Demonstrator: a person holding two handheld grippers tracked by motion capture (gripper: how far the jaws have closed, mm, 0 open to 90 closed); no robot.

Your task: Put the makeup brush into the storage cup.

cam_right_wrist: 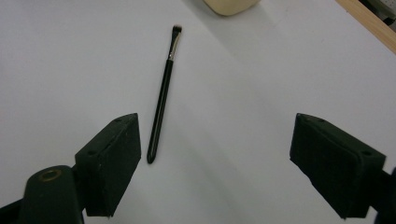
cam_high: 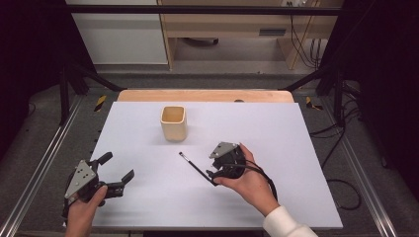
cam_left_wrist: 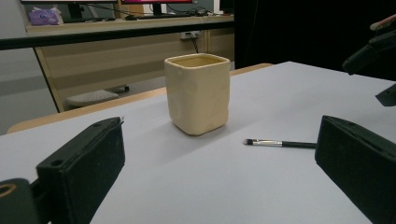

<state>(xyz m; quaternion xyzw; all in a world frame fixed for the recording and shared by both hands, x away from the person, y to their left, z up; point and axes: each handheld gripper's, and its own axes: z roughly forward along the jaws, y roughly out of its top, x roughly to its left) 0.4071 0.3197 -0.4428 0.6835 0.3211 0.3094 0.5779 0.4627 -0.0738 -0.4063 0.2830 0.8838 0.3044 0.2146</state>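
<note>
Both claws apart, right claw (cam_right_wrist: 215, 163) over brush (cam_right_wrist: 163, 93), cup (cam_high: 173, 123) beyond.

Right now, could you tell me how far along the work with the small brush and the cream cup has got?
Barely begun. Nothing looks done: the brush lies flat on the white table, apart from the cup, which appears empty. In hand: the right claw hovers open just above the brush's handle end, not gripping. The left claw waits open to the side. Left, probably: grasp the brush, lift it, place it in the cup.
</note>
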